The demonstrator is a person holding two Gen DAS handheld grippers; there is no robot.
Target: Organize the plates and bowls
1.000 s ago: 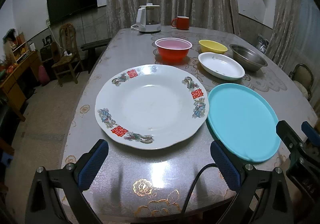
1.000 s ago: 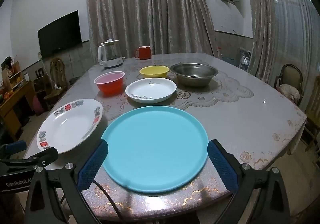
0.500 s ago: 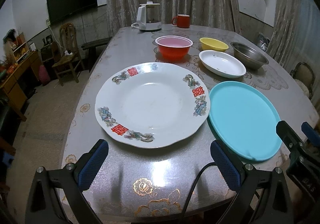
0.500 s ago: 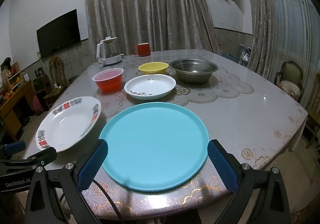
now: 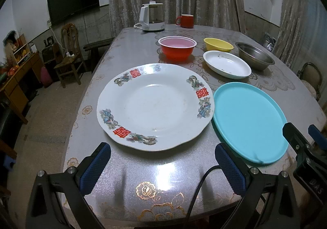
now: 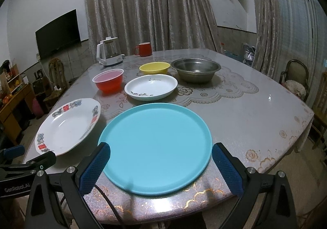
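Nearby, white plate (image 5: 155, 106) with red-and-blue rim motifs, plain turquoise plate (image 5: 248, 119)

Beige curtains (image 6: 147, 4) cover the far wall; a dark television (image 5: 73, 10) hangs left, above wooden chairs (image 5: 69, 53).

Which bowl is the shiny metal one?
The steel bowl at the far right of the table, beside the yellow bowl. The red bowl and the yellow one are coloured plastic, not silvery.

Black tongs (image 5: 162, 165) — blue textured pads (image 5: 95, 166), silver screws.
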